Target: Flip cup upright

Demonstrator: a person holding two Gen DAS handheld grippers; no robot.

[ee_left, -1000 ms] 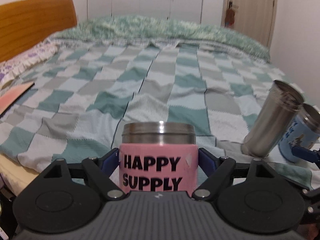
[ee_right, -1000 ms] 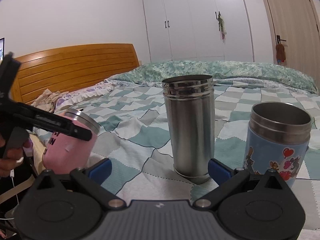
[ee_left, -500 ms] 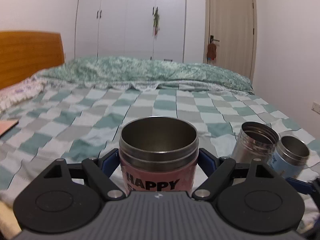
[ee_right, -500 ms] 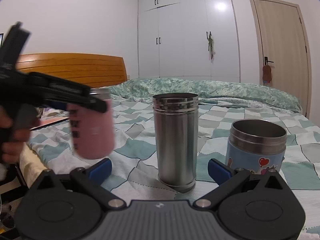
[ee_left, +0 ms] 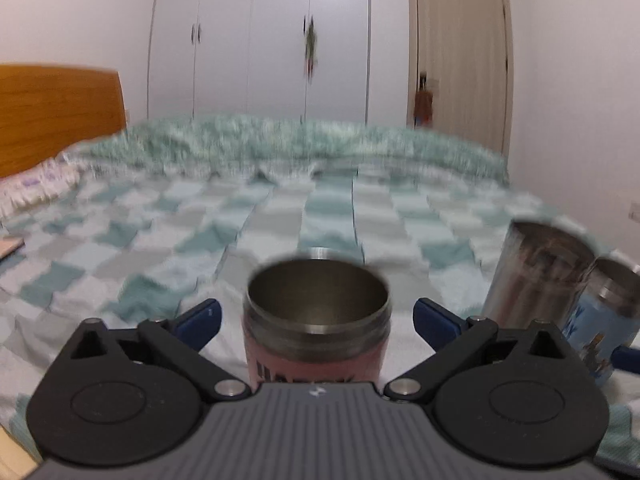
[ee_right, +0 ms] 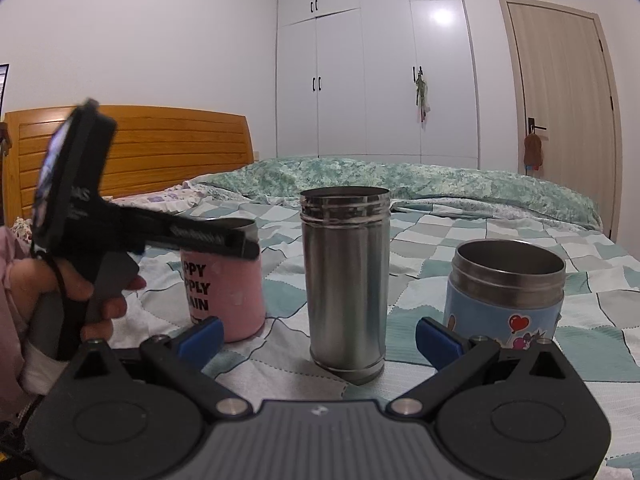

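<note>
The pink cup (ee_left: 316,344) with black lettering stands upright on the checked bedspread, its steel mouth facing up. My left gripper (ee_left: 316,316) is open, its blue fingertips (ee_left: 200,318) apart from the cup on both sides. In the right wrist view the pink cup (ee_right: 228,292) stands at the left with the left gripper's fingers (ee_right: 208,236) around its rim. My right gripper (ee_right: 318,336) is open and empty, its fingertips on either side of a tall steel cup (ee_right: 346,284).
The tall steel cup (ee_left: 532,276) and a blue cartoon cup (ee_right: 506,292) stand upright to the right of the pink cup. A wooden headboard (ee_right: 160,152) is at the left; a folded green quilt (ee_right: 400,180) lies at the far side.
The left gripper has set the pink cup upright on the bed and opened off it. The right gripper has stayed open and nearly still.
</note>
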